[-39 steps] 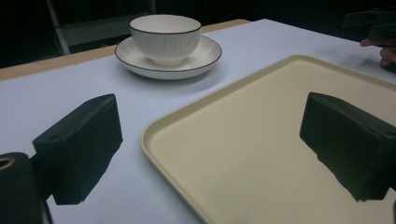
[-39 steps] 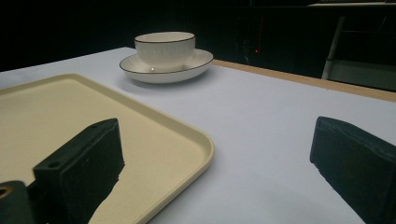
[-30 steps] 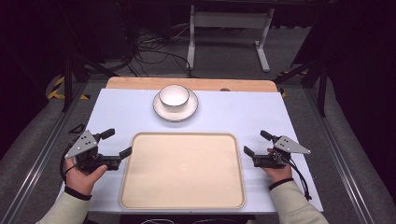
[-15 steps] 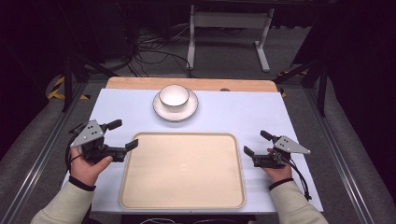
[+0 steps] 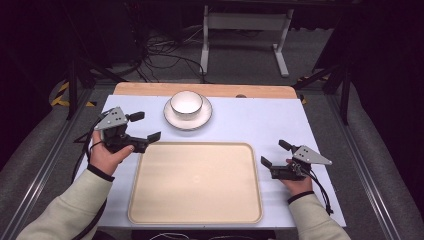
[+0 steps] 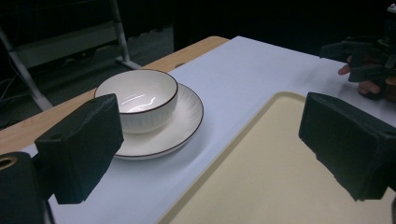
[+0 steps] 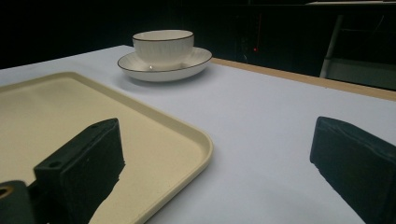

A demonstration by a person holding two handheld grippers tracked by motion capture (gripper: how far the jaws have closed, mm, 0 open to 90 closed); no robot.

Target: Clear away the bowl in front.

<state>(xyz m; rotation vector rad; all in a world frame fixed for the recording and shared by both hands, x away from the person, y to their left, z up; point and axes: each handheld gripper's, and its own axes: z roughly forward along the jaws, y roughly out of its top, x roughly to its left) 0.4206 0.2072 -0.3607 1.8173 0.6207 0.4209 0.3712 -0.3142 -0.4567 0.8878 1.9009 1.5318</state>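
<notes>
A white bowl with a dark rim sits on a white ribbed plate at the back middle of the table. A bare cream tray lies at the front middle. My left gripper is lifted at the tray's back left corner, open and holding nothing, its jaws pointing toward the bowl and plate. My right gripper stands open and holds nothing just right of the tray, low over the table. The bowl on its plate lies far ahead of it.
The table has a white top with a wooden strip along its back edge. Behind it, a metal stand and cables lie on the dark floor. Metal rails run along both sides of the table.
My left gripper has risen and moved forward and right, from the table's left edge to the tray's back left corner. The right gripper has stayed put.
</notes>
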